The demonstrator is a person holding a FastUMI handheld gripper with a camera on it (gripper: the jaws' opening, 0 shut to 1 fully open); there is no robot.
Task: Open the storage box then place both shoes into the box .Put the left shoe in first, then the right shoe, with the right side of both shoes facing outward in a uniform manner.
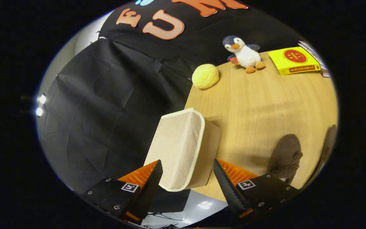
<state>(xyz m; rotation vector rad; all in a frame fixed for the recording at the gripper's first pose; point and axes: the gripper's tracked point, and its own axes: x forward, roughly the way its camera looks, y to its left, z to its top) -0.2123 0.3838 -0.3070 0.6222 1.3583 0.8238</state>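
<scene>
A beige fabric storage box [183,146] stands at the wooden table's [259,101] near corner, its cream-trimmed front flap closed and facing me. My gripper [187,178] is open, its two fingers spread wide to either side of the box's lower end, with gaps on both sides and no contact. Two dark grey-brown shoes lie on the table beyond the right finger: one [285,157] just past it, the other [327,143] farther right and partly cut off.
A yellow round plush [205,76], a penguin toy [245,54] and a yellow box [295,60] with books beside it sit along the table's far side. Black cloth walls hang to the left of the table edge. Two bright lamps [40,105] glare at far left.
</scene>
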